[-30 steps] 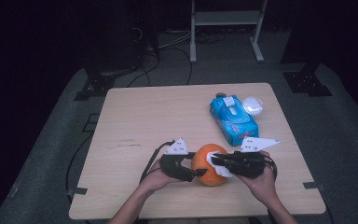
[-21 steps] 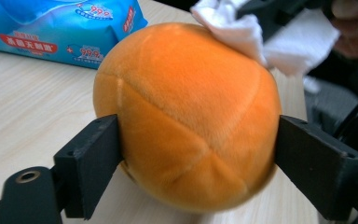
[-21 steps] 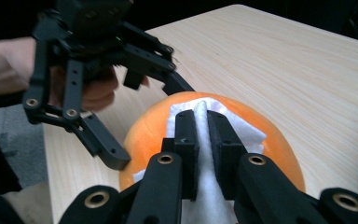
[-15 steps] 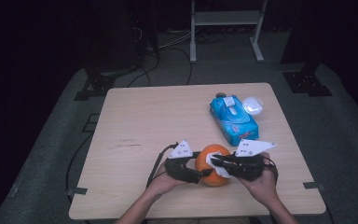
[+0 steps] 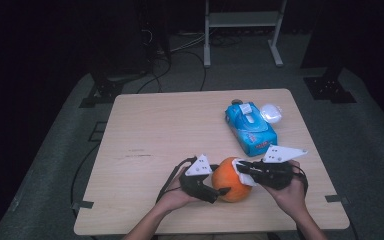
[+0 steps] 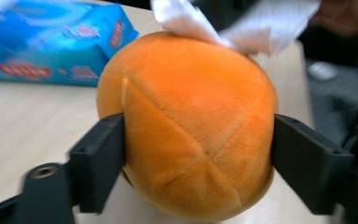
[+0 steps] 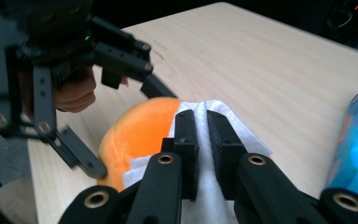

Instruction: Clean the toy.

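Observation:
An orange plush ball (image 5: 235, 186) (image 6: 186, 93) rests on the wooden table (image 5: 170, 130) near its front edge. My left gripper (image 5: 219, 180) (image 6: 198, 158) comes at it from the left, one jaw on each side. Those jaws have just been opening, and both pads still touch the ball. My right gripper (image 5: 242, 169) (image 7: 201, 116) reaches in from the right, shut on a white wipe (image 5: 243, 176) (image 7: 235, 128). The wipe lies against the ball's top right (image 7: 140, 126).
A blue pack of wipes (image 5: 250, 129) (image 6: 46, 42) lies behind the ball toward the right, with a small white round thing (image 5: 271, 112) beside it. Bare table stretches to the left and back. A metal stand (image 5: 242, 20) and cables are on the floor beyond.
The left gripper's jaws stand wider around the ball than before. The right gripper with the wipe has shifted a little to the right over the ball.

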